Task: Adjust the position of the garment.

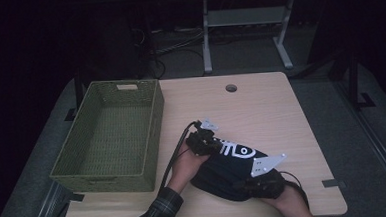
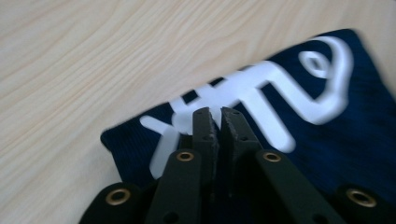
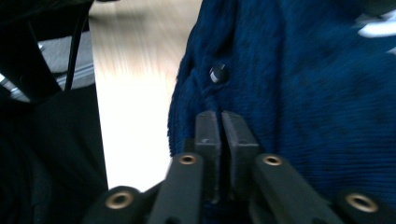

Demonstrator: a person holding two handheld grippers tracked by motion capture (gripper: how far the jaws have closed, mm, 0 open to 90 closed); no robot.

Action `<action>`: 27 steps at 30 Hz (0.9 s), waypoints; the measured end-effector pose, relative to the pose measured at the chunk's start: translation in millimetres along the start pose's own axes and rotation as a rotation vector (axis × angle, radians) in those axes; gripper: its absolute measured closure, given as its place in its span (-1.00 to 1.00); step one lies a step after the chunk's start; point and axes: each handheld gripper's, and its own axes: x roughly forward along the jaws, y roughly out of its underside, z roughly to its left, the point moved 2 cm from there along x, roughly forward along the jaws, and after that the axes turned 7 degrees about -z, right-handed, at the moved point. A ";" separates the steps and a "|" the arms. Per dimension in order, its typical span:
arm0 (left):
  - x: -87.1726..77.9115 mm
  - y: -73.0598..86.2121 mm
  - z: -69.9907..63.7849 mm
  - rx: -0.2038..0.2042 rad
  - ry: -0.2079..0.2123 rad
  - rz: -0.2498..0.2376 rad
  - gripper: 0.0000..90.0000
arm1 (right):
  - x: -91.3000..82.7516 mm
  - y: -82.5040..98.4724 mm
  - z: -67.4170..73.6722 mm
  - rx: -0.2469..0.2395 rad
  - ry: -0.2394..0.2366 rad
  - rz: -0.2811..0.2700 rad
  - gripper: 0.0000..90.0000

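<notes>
Wood surface (image 1: 261,105), green basket (image 1: 91,171) left. Both tools, left (image 2: 220,110) and right (image 3: 221,113), nearly pressed together over the navy garment (image 1: 224,174), likely pinching cloth to fold.

I see my left hand (image 1: 184,166) coming in from the bottom edge of the high view, its plaid sleeve (image 1: 159,213) angled up and to the right, wrapped around the black two-jaw left gripper (image 1: 202,140) with its grey three-cornered plate on top and a black cable trailing back along the forearm. In the left gripper view its black jaws stand nearly together, a thin slit between the pads. My right hand (image 1: 288,198) sits at the lower right, bare forearm showing, holding the black right gripper (image 1: 257,182), which points left. Its jaws too are all but closed.
</notes>
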 end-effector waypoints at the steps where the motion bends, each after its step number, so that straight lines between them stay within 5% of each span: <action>1: -4.5 0.8 -2.8 -0.006 0.005 -0.008 0.86 | -4.9 -3.0 0.0 0.005 0.009 -0.019 0.84; 6: -30.1 12.2 -19.8 0.002 0.013 -0.023 0.86 | -25.1 -12.1 -9.8 -0.003 0.080 -0.087 0.80; 13: -37.8 38.3 -36.5 0.030 -0.022 0.037 0.79 | -33.4 -0.6 -46.5 0.050 0.224 -0.051 0.71; 18: -26.5 48.0 -28.8 0.042 -0.032 0.073 0.80 | -24.4 11.8 -58.5 0.088 0.226 -0.005 0.70; 27: -29.9 41.0 -11.5 0.003 -0.074 0.061 0.61 | -31.3 11.8 -43.6 0.065 0.215 -0.037 0.54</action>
